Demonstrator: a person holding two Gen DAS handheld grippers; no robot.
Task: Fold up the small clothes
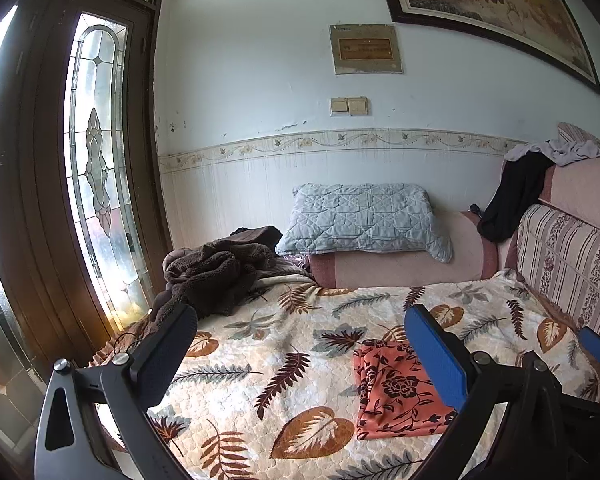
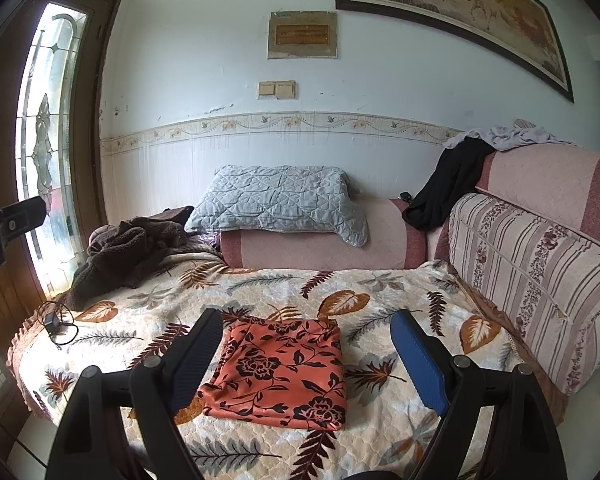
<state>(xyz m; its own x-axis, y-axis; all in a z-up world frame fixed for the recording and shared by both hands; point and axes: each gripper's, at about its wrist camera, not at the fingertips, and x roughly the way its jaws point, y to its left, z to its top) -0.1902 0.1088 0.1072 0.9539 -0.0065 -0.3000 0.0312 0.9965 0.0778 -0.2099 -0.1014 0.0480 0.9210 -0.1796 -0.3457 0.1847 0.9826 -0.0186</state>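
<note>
While folded flat, orange floral cloth (image 2: pixel 278 372), unlabelled.

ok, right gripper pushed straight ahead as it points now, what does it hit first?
Likely the folded orange floral cloth, lying between the open right gripper fingers on the leaf-print blanket. Height above the cloth is unclear.

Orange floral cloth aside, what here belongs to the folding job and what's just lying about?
Job:
- orange floral cloth, already folded flat on the leaf-print blanket
- left claw, open
- right claw, open

Lying about:
- brown fleece heap
- grey quilted pillow
- black garment over the sofa back
- charger cable
</note>
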